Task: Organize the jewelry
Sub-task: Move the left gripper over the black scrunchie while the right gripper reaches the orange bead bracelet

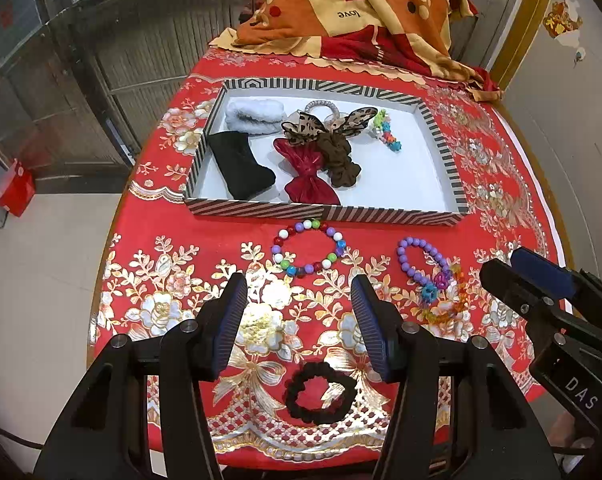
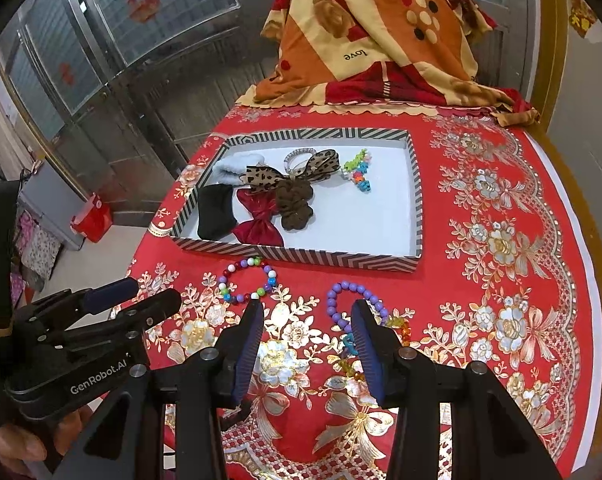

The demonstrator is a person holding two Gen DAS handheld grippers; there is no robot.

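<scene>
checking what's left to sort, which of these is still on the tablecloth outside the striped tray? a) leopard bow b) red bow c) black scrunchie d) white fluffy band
c: the black scrunchie lies on the tablecloth near the left gripper, outside the tray; the other three sit inside the tray.

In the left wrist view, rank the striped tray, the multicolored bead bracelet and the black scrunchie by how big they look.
1. Striped tray, clearly the largest.
2. and 3. The multicolored bead bracelet and the black scrunchie look about alike; the scrunchie lies nearer the camera, so I will not rank them.
</scene>
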